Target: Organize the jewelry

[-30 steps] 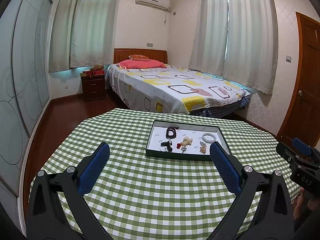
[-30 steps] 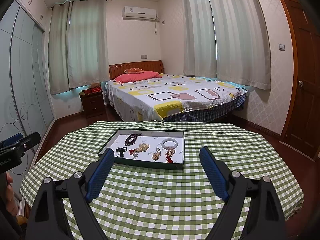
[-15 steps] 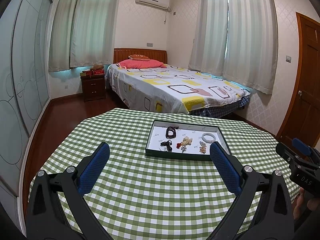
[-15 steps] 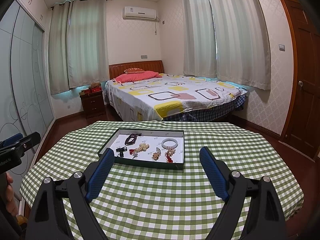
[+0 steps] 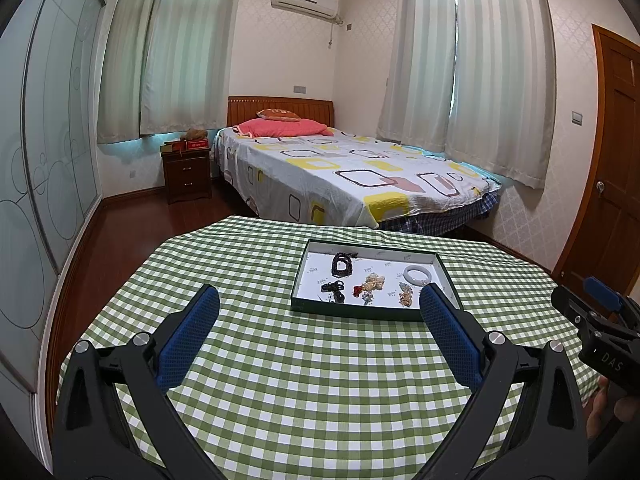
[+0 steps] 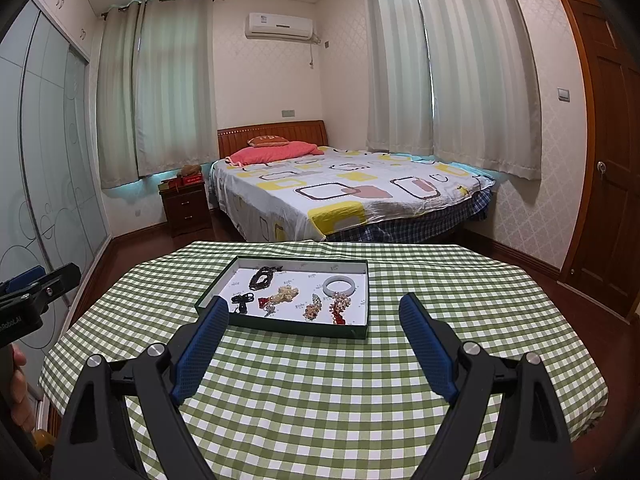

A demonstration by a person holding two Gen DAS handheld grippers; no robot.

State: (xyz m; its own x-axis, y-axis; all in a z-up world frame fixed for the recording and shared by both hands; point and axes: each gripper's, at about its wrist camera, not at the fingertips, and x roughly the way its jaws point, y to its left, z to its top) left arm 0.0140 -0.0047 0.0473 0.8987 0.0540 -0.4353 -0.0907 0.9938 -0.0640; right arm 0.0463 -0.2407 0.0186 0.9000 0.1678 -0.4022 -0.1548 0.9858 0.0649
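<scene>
Left wrist view: the left gripper (image 5: pixel 318 312) hangs above the checked tablecloth (image 5: pixel 304 392), on the near side of the tray (image 5: pixel 302 272). Its jaws are spread wide and grip nothing. All the jewelry lies inside the tray: a dark bead bracelet (image 5: pixel 342 264) toward the tray's far left, a black piece (image 5: pixel 334 289) at its near left, a cream-and-red cluster (image 5: pixel 370 283) at its middle, and a pale bangle (image 5: pixel 418 275) at its right. The right gripper's body shows at the frame's right edge, well to the right of the tray.

Right wrist view: the right gripper (image 6: pixel 314 320) hangs above the cloth, near the tray's (image 6: pixel 280 326) front wall, jaws wide apart and empty. A red-and-gold strand (image 6: pixel 340 308) lies in the tray, just on the near side of the bangle (image 6: pixel 339 286).

Change over the last second: none is visible. Both grippers and every piece keep their places relative to the tray.

Meaning for the task: the pieces lie spaced apart inside the tray. This fits either a sorted set or a set awaiting sorting; the views do not settle which.
</scene>
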